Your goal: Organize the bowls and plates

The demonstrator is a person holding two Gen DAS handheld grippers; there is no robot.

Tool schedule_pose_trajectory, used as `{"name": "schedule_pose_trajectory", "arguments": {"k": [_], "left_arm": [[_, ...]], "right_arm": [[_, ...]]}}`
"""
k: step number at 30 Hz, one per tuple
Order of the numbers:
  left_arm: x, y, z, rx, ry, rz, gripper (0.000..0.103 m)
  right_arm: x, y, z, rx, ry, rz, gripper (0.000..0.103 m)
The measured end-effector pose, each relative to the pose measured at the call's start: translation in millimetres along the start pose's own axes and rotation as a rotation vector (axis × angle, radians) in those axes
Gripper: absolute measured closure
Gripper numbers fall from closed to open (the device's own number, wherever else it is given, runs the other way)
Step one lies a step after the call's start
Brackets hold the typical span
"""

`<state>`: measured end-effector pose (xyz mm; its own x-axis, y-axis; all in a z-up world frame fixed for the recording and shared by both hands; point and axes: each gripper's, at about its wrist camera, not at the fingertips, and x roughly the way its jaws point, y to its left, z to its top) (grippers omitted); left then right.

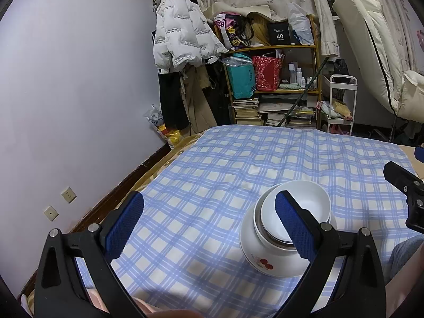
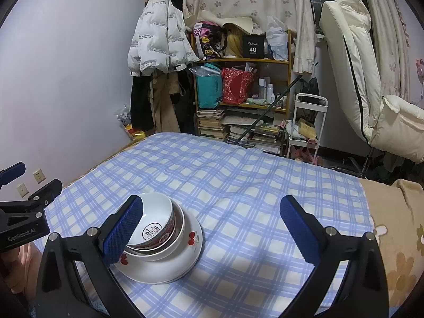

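Stacked bowls [image 2: 159, 241] on checkered cloth [image 2: 238, 185]

Your left finger pad [image 2: 124, 232] covers the near-left rim of the stacked bowls [image 2: 159, 235], your other gripper [image 2: 23, 209] is cut off at the left edge, the shelf bottles [image 2: 266, 90] are too small to read

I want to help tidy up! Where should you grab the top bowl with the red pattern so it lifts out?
Grip the rim of the top white bowl with the red patterned band, one finger inside and one outside, coming down from above. It sits nested upright in the white cherry-print bowl on the white plate, so its sides are mostly hidden; probably only the rim stands free.
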<state>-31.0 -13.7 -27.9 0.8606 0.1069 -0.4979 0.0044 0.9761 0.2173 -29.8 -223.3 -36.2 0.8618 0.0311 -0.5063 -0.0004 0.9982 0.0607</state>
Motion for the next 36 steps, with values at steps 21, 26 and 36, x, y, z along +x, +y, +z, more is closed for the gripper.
{"name": "schedule_pose_trajectory", "arguments": {"k": [21,26,36], "left_arm": [[-1.1,2.0,1.3,-0.004,-0.002,-0.017,0.005],[-1.9,2.4,1.7,-0.001,-0.005,-0.013,0.005],[-2.6,1.2,1.1,-0.001,-0.005,-0.014,0.005]], "right_arm": [[0.9,-1.0,0.1,0.002,0.0,-0.002,0.0],[1.0,-1.1,0.1,0.002,0.001,-0.002,0.0],[1.0,-1.6,0.3,0.003,0.001,-0.002,0.0]]}}
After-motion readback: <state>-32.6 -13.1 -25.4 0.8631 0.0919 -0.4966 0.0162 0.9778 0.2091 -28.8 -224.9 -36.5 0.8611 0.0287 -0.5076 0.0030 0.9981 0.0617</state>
